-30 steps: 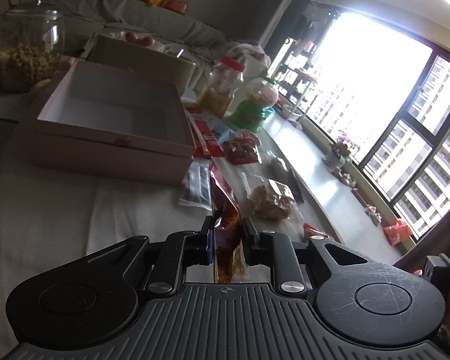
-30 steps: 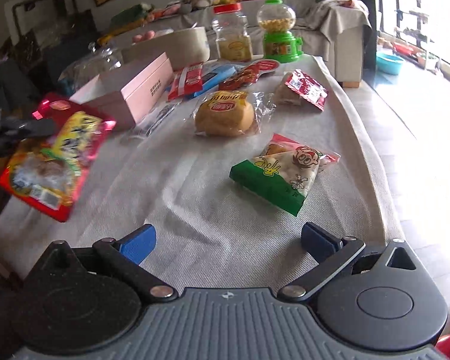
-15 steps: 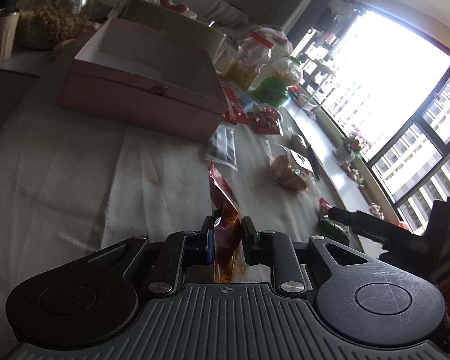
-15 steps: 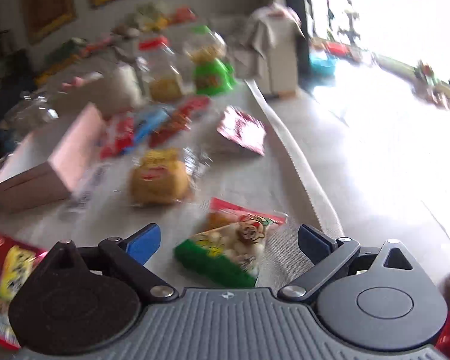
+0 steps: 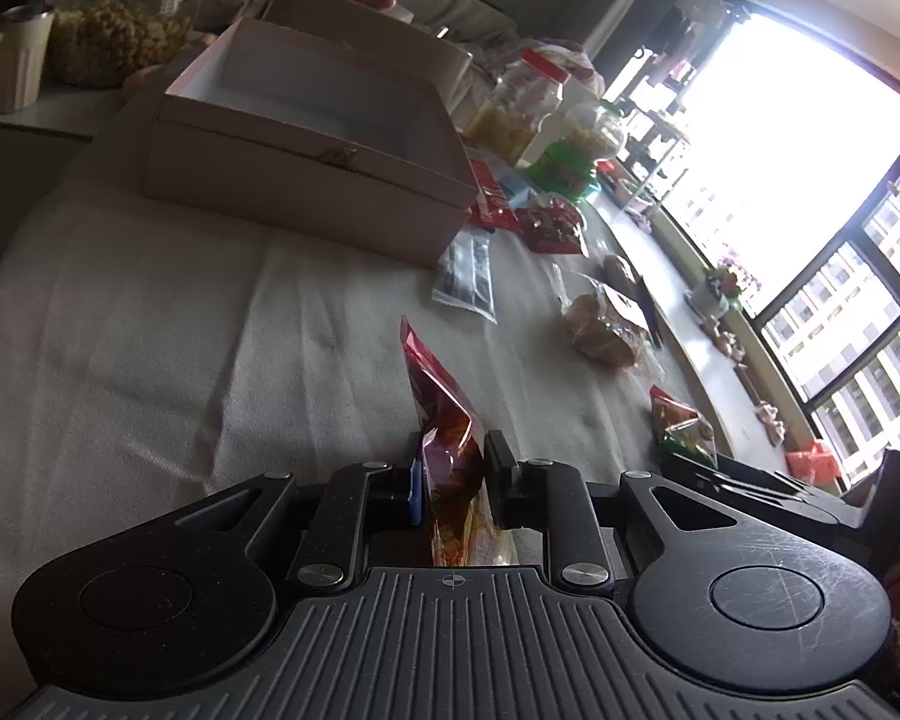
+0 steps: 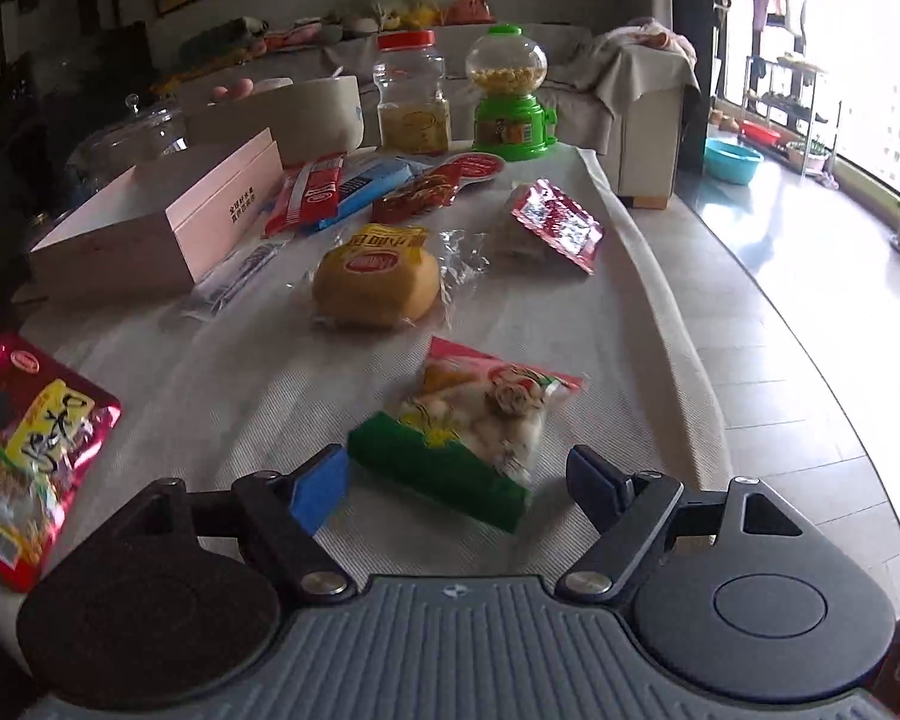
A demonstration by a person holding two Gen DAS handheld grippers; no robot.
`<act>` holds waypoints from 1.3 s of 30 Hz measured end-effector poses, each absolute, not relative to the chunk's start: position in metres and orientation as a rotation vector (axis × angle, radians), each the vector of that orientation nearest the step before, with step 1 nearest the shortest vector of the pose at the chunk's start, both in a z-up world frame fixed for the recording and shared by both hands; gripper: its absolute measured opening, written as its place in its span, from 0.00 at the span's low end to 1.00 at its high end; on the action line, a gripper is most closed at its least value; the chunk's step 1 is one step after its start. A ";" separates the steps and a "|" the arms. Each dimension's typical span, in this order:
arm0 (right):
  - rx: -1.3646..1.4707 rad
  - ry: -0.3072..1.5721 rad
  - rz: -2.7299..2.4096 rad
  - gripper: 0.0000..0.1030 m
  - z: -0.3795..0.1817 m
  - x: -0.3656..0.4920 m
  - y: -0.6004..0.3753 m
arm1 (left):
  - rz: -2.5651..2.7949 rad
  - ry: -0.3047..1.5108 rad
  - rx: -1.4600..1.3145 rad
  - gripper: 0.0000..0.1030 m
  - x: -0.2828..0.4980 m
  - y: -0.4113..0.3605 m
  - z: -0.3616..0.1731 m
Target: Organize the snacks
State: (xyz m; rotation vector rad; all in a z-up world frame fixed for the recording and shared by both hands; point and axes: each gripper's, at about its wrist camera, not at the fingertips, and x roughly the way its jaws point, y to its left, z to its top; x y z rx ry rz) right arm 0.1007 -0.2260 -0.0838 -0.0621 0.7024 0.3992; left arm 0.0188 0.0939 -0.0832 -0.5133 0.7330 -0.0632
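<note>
Left gripper (image 5: pixel 453 477) clamped on red snack bag (image 5: pixel 444 420); pink box (image 5: pixel 306 138) ahead-left. Right gripper (image 6: pixel 459 477) wide open, holding nothing — green-edged snack pack (image 6: pixel 468 426) lies between jaws, long axis slanted across gap.

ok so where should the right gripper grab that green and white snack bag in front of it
Grip the green sealed end, the flat, firm strip nearest the open right gripper. The snack bag lies flat on the tablecloth, so come from above with one finger on each side of that edge, probably avoiding the puffy middle.
</note>
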 end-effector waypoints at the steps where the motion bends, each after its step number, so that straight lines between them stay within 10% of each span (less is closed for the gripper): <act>1: -0.051 0.700 0.398 0.78 -0.083 0.099 -0.231 | -0.063 0.732 -0.505 0.24 0.019 0.093 -0.083; 11: 0.089 0.742 0.316 0.83 -0.079 0.139 -0.225 | -0.056 0.728 -0.498 0.28 0.019 0.094 -0.093; 14: 0.019 0.729 0.363 0.54 -0.078 0.134 -0.208 | -0.059 0.722 -0.506 0.30 0.018 0.095 -0.096; 39: -0.121 0.766 0.765 0.52 -0.071 0.068 -0.147 | -0.210 0.813 -0.633 0.32 0.029 0.079 -0.114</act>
